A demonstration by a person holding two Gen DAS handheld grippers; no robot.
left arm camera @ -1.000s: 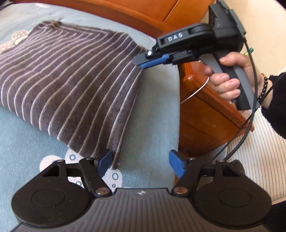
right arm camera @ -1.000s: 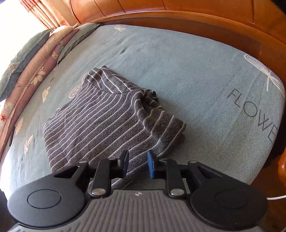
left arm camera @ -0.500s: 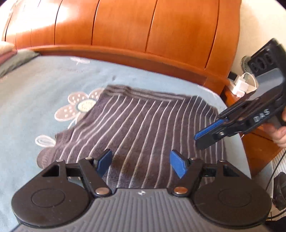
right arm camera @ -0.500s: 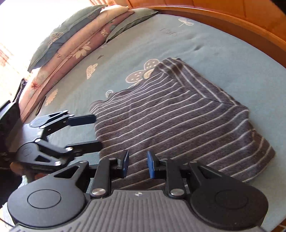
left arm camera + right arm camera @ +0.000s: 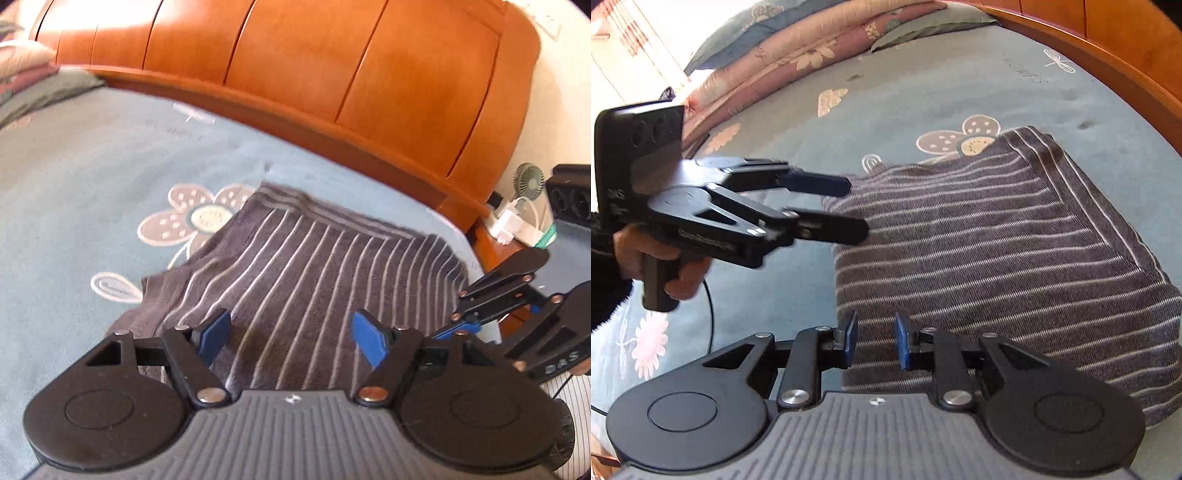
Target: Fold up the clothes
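Note:
A folded dark grey garment with thin white stripes (image 5: 314, 266) (image 5: 997, 240) lies flat on the blue-grey bed sheet (image 5: 92, 184). My left gripper (image 5: 291, 338) hovers over its near edge with the jaws wide open and nothing between the pads. In the right wrist view the left gripper (image 5: 849, 206) points at the garment's left edge. My right gripper (image 5: 875, 339) hangs over the garment's near left corner, its blue pads a narrow gap apart and gripping nothing. From the left wrist view the right gripper (image 5: 456, 317) shows at the garment's right edge.
An orange wooden headboard (image 5: 332, 74) curves behind the bed. Stacked quilts and pillows (image 5: 794, 48) lie along the far side. A small fan (image 5: 528, 181) and a white charger (image 5: 513, 221) sit on a bedside stand at right. A hand (image 5: 676, 273) holds the left gripper's handle.
Both views have swung round the garment. The left gripper has moved from the bed's edge to over the garment, facing the headboard. The right gripper has rolled and shifted, and the left gripper has come into its view.

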